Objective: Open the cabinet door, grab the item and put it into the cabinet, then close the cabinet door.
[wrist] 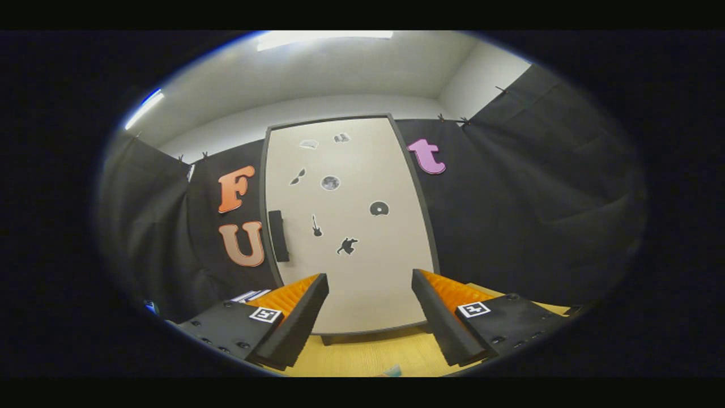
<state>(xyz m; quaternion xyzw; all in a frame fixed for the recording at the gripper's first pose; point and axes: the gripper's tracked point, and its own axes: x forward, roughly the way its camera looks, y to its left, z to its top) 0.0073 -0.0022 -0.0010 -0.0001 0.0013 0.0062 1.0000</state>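
Ceiling light panels (323, 38) far above the spread fingers of the gripper (369, 317) light the scene evenly; the cabinet door (351, 226) beyond reads sharp, glare-free; straight lines bow outward; edges darken, soften.

Smooth door, soft cloth, woody surface

The cabinet door (362, 266) looks smooth and matt, like painted board, with a darker rim and small flat stickers (330, 182) that look like paper. Its handle (278, 235) is dull, maybe plastic. The booth wall (510, 215) is soft matt cloth with folds in it. The surface (362, 354) looks like pale wood with a fine grain. The hand-held gripper (368, 317) is spread wide with nothing between its fingers (294, 323); they look like hard matt plastic, with ridged, rough pads.
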